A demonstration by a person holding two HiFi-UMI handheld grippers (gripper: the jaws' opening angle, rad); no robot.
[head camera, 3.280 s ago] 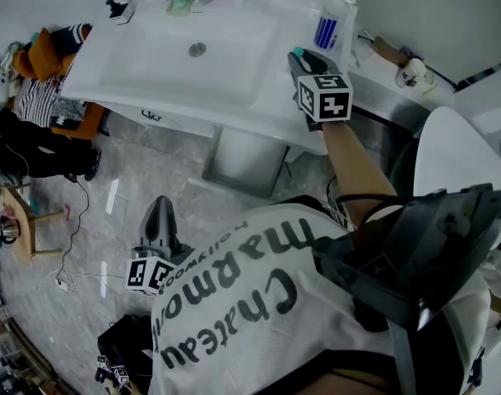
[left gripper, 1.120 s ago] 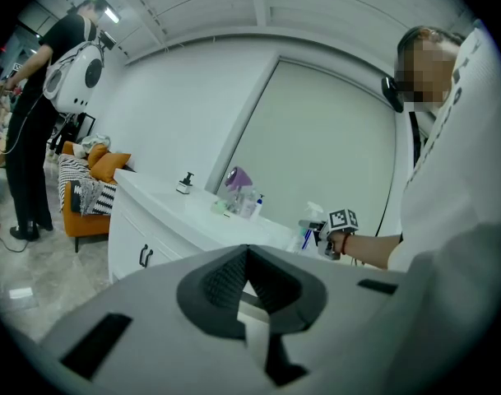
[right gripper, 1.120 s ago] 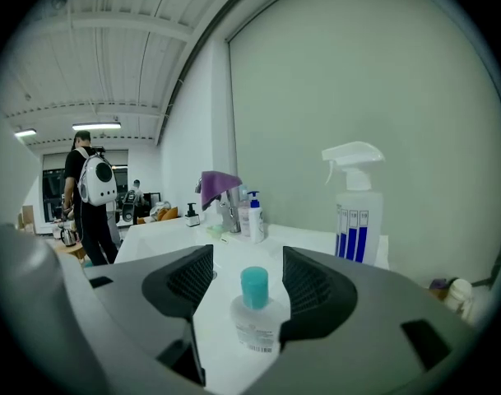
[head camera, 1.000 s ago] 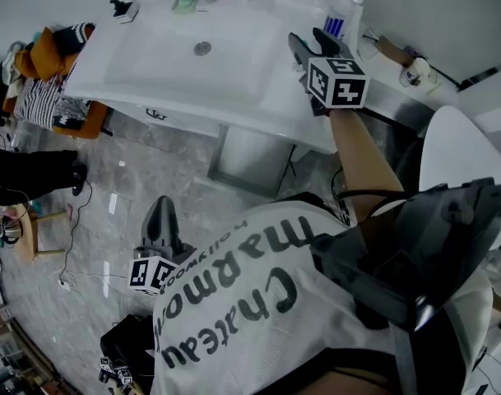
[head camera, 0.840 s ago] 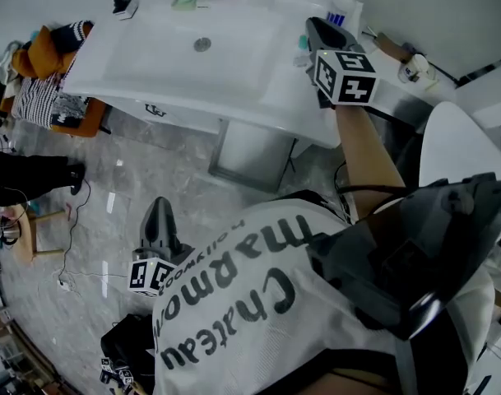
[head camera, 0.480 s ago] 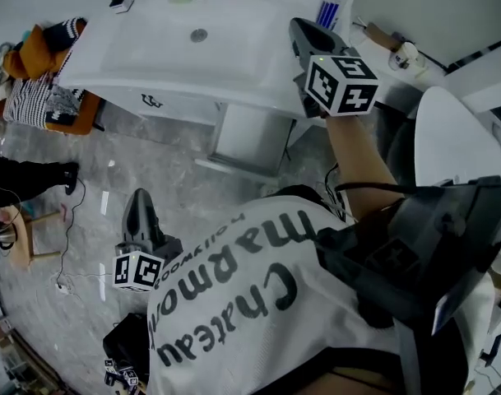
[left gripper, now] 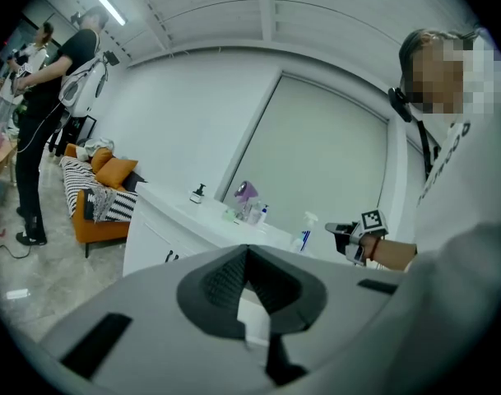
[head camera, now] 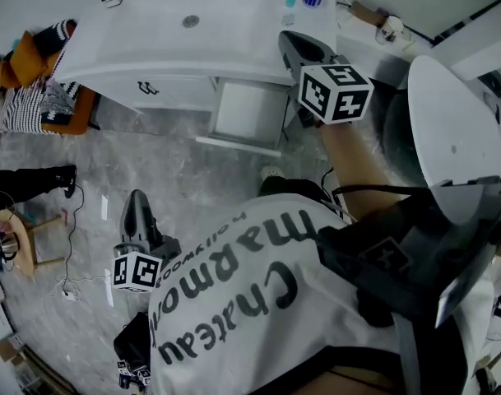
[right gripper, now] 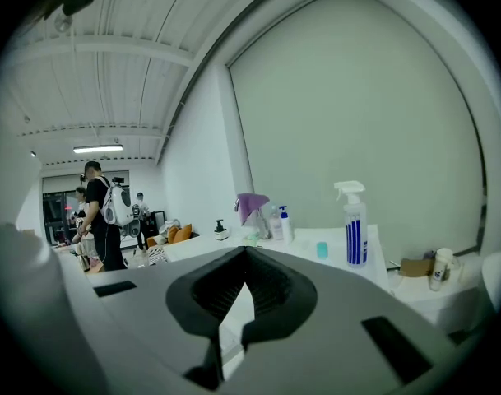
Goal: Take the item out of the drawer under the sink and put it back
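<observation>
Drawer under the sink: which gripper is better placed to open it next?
Probably left. The left gripper faces the drawer handle on the vanity front; the right gripper sits by the counter's right end.

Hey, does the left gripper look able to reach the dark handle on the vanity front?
Probably yes: only open floor lies between the left gripper and the handle, though its shut jaws must open first.

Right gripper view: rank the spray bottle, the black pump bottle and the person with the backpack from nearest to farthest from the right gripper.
1. Spray bottle, right, on the counter's near end.
2. Black pump bottle, centre-left, at the counter's far end.
3. Person with the backpack, far left, beyond the counter.
</observation>
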